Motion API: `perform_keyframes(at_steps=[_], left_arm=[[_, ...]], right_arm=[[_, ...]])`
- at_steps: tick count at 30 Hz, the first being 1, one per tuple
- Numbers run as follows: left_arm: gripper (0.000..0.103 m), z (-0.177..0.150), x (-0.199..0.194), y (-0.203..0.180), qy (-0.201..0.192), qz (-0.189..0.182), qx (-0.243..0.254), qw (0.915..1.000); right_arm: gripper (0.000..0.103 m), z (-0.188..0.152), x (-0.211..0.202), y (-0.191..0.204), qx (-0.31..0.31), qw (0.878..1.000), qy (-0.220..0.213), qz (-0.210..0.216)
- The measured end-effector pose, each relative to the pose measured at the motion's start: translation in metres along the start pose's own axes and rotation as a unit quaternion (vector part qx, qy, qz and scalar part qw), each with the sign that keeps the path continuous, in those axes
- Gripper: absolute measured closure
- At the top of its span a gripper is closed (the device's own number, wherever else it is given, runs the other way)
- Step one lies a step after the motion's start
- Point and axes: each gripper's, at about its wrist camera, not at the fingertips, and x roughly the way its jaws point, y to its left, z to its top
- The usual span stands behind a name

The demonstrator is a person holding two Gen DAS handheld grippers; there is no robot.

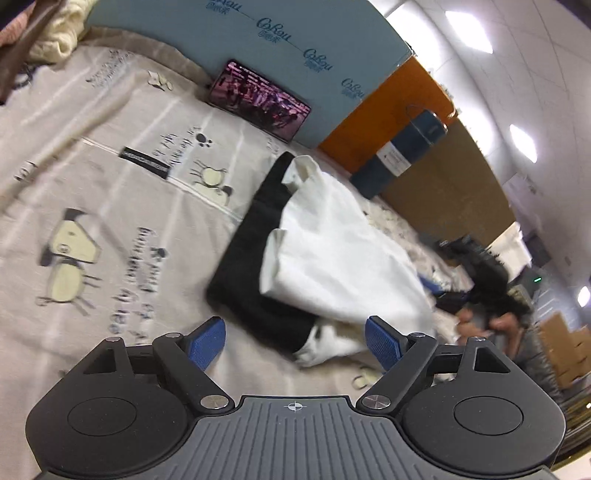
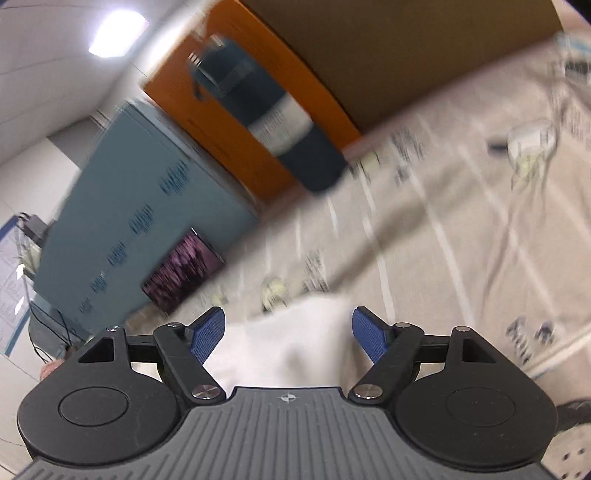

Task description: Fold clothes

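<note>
A white garment (image 1: 332,251) lies folded on top of a black garment (image 1: 255,258) on the printed grey sheet (image 1: 110,206). My left gripper (image 1: 295,341) is open and empty, hovering just short of the near edge of the pile. My right gripper (image 2: 288,338) is open, with white cloth (image 2: 291,350) lying between and below its blue pads (image 2: 208,336); the pads do not press on it. The right wrist view is blurred by motion.
A phone with a lit screen (image 1: 258,99) leans on a blue board (image 1: 258,40) at the back. A dark blue bottle (image 1: 402,155) stands by an orange board (image 1: 388,110). Cream and brown clothes (image 1: 48,33) lie far left. Cardboard boxes (image 1: 565,354) stand at right.
</note>
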Motion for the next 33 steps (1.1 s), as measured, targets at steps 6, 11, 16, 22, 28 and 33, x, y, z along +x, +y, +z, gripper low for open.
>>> perform_keyframes(at_steps=[6, 11, 16, 22, 28, 33], left_arm=[[0.019, 0.006, 0.025, 0.001, -0.029, -0.031, -0.035, 0.9985], [0.041, 0.004, 0.035, -0.013, -0.062, 0.016, 0.003, 0.9979], [0.081, 0.002, 0.039, -0.023, -0.069, 0.058, 0.059, 0.9942], [0.087, -0.002, 0.032, -0.062, -0.104, 0.082, 0.177, 0.9752], [0.087, 0.007, 0.049, -0.113, -0.141, 0.081, 0.287, 0.944], [0.087, 0.022, 0.089, -0.162, -0.175, 0.067, 0.359, 0.9145]], right_arm=[[0.03, -0.011, 0.012, 0.006, -0.011, 1.0, 0.019, 0.017], [0.054, -0.025, 0.011, 0.02, -0.055, 0.998, 0.019, -0.001], [0.082, -0.032, 0.002, 0.03, -0.082, 0.997, -0.006, -0.008], [0.089, -0.032, -0.029, 0.057, -0.128, 0.989, -0.059, 0.04], [0.09, -0.019, -0.071, 0.073, -0.171, 0.975, -0.132, 0.05], [0.09, 0.009, -0.104, 0.057, -0.189, 0.96, -0.206, -0.002]])
